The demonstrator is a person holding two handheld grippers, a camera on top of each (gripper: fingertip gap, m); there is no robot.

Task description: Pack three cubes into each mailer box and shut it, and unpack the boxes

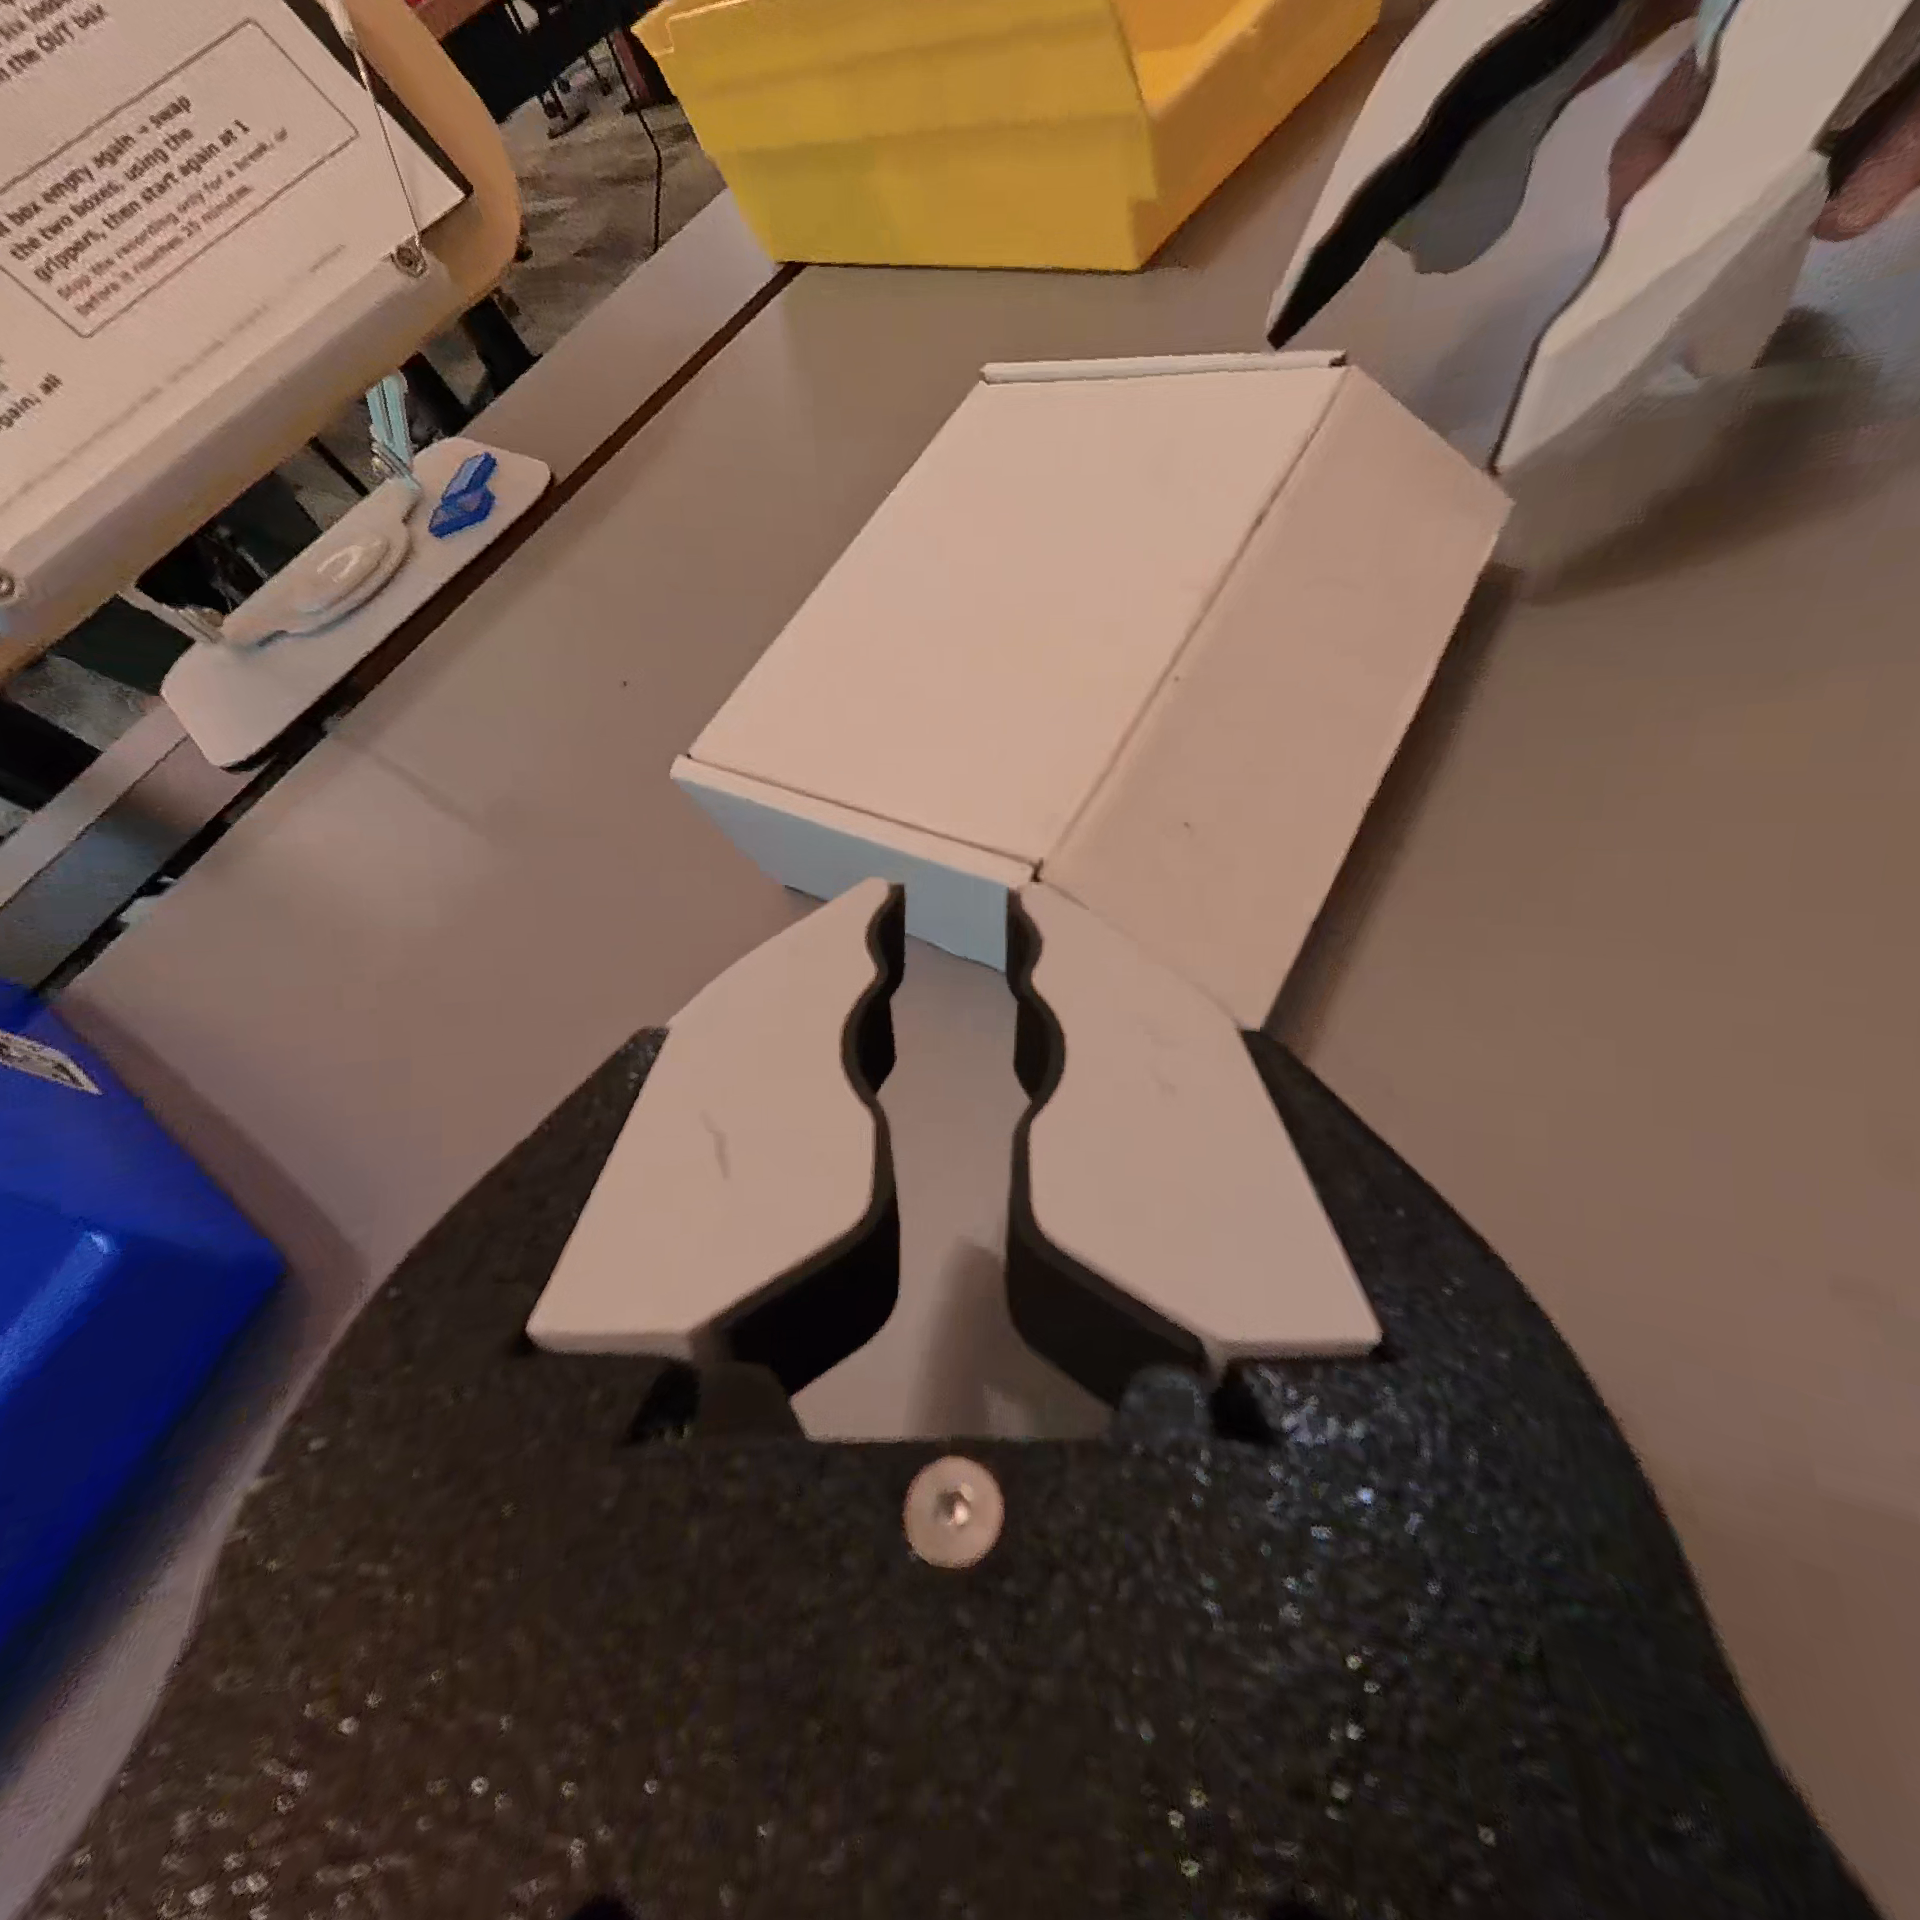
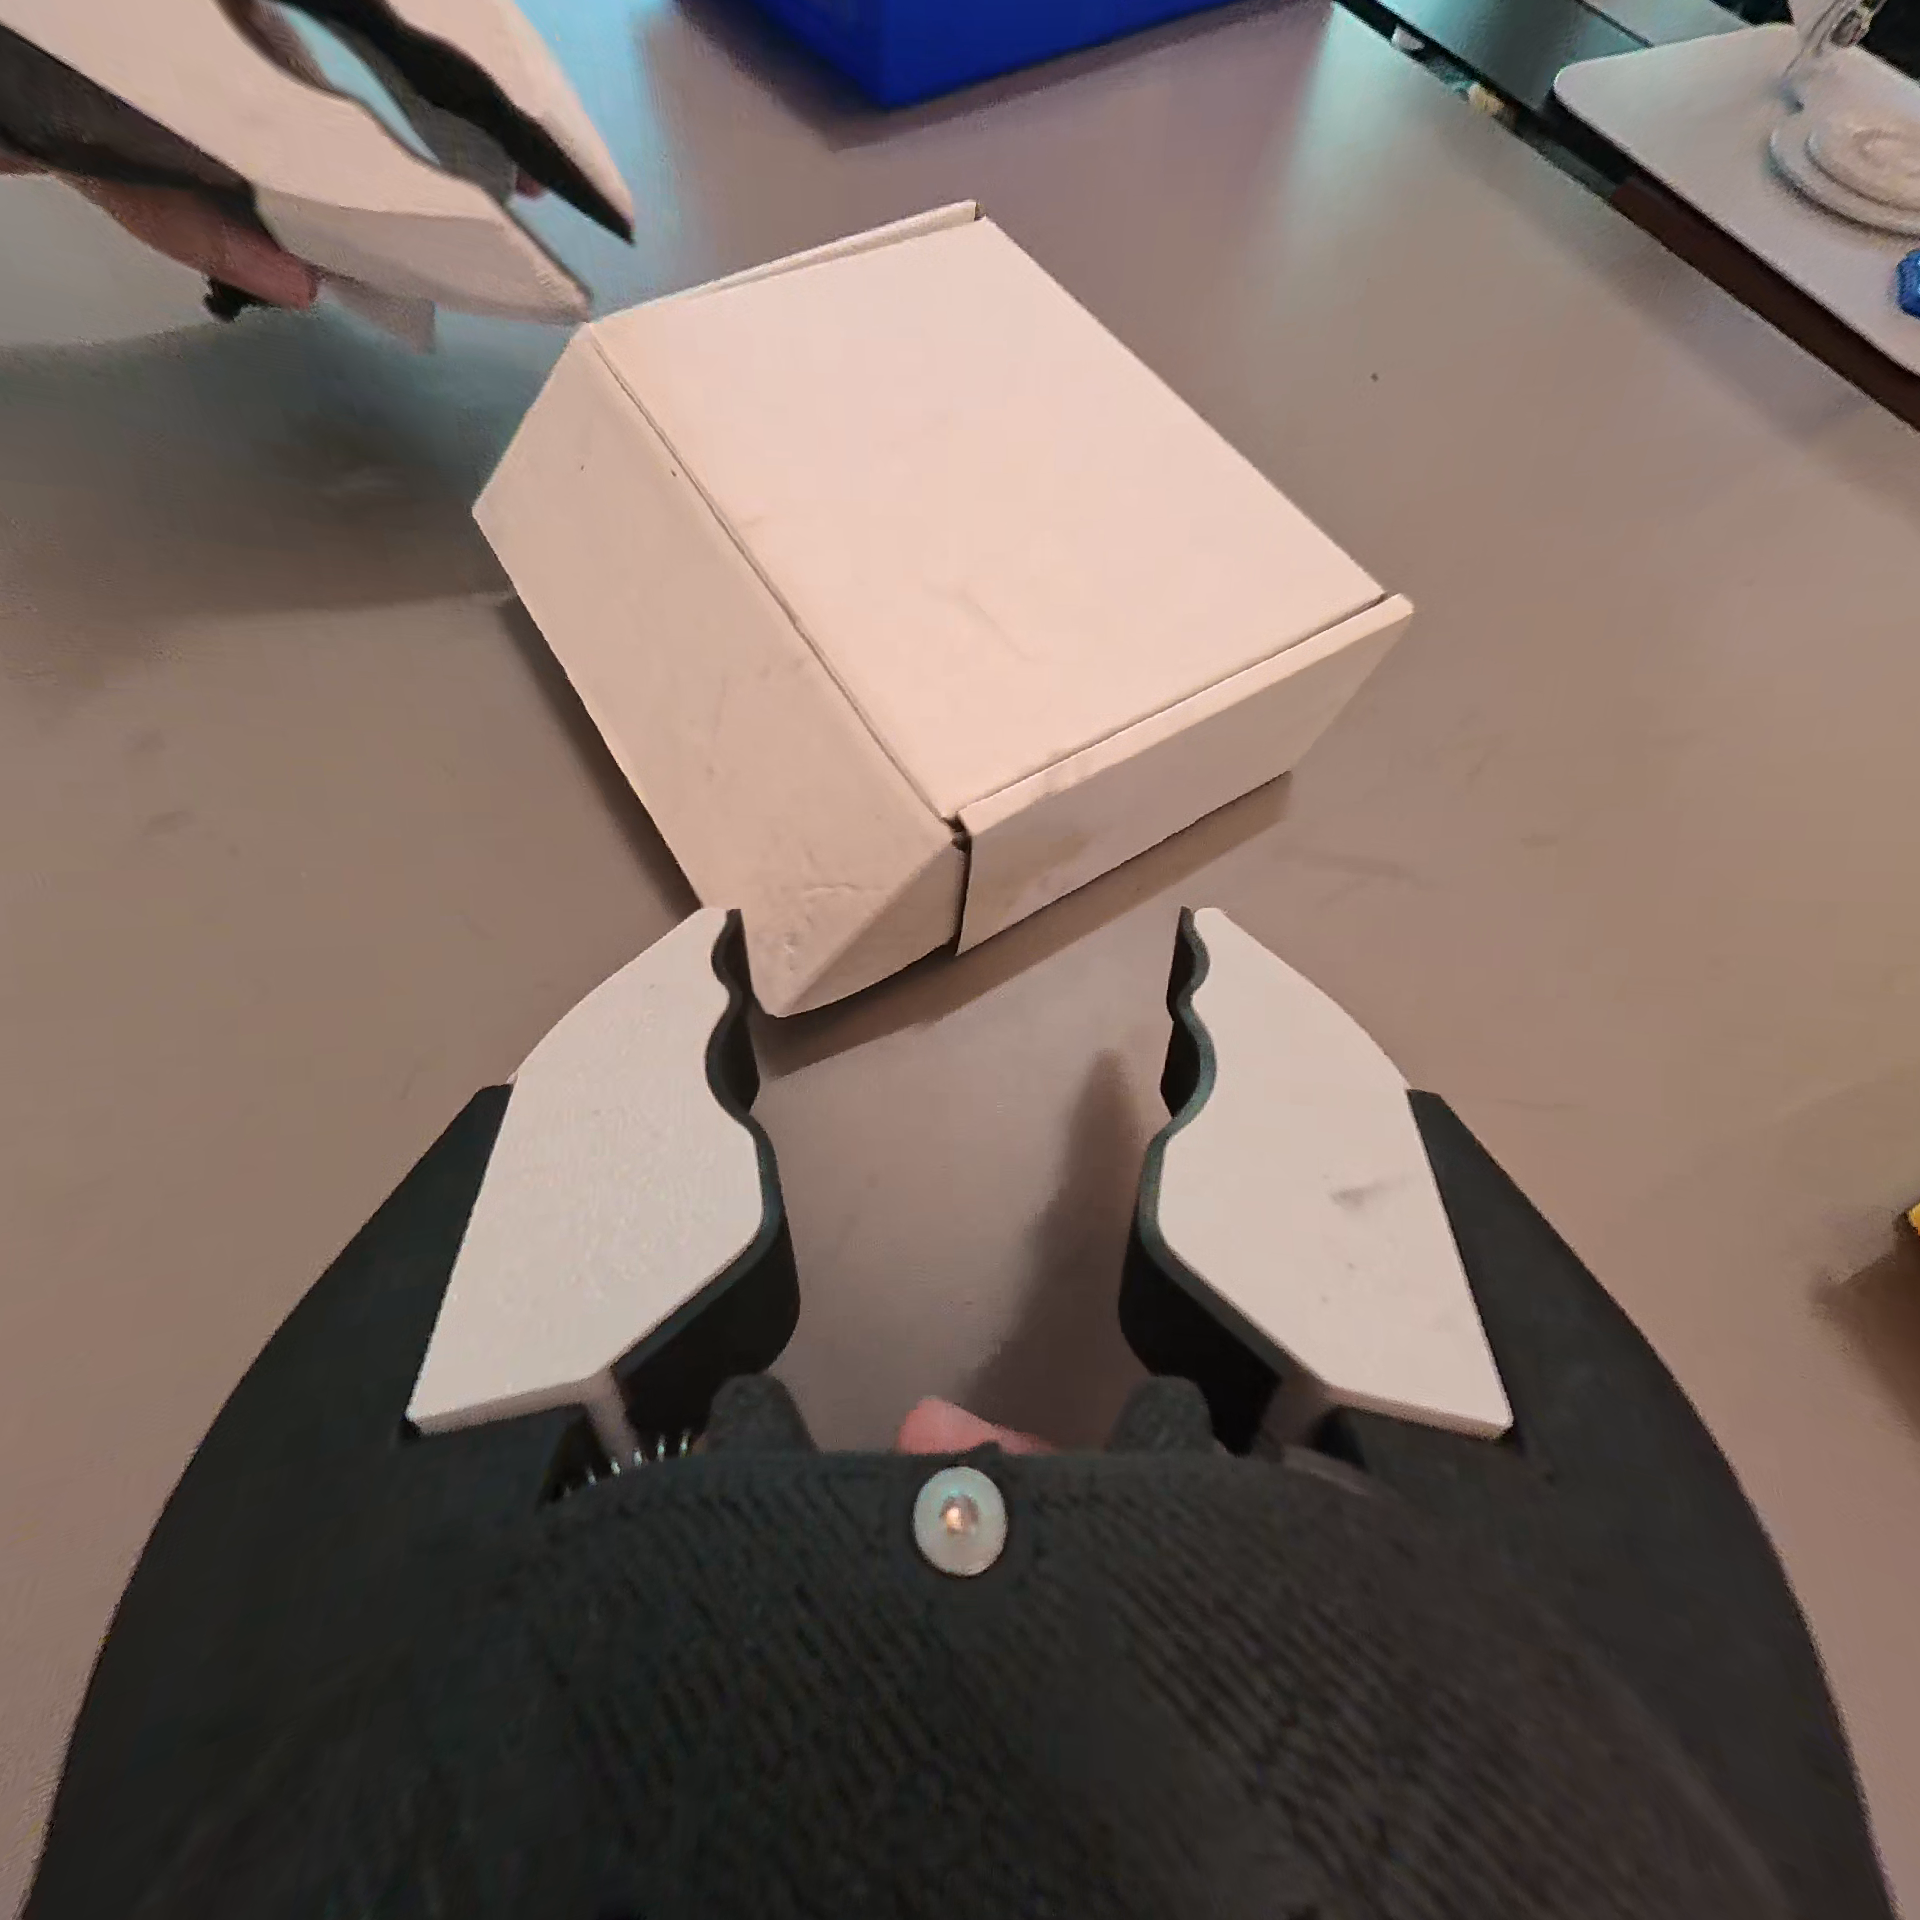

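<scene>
A white mailer box (image 1: 1039, 623) lies shut on the grey table, with its lid flap tucked in. It also shows in the right wrist view (image 2: 935, 540). My left gripper (image 1: 956, 904) sits just before the box's near corner, its jaws a narrow gap apart and empty. My right gripper (image 2: 956, 925) is wide open and empty, just short of the box's opposite corner. Each gripper shows in the other's view, the right one (image 1: 1558, 260) and the left one (image 2: 436, 177), on opposite sides of the box. No cubes are in view.
A yellow bin (image 1: 935, 135) stands beyond the box at the far side. A blue bin (image 1: 83, 1299) sits at my left, also in the right wrist view (image 2: 935, 42). A printed sheet on a stand (image 1: 156, 208) and a white base plate (image 1: 457, 499) stand off the table's left edge.
</scene>
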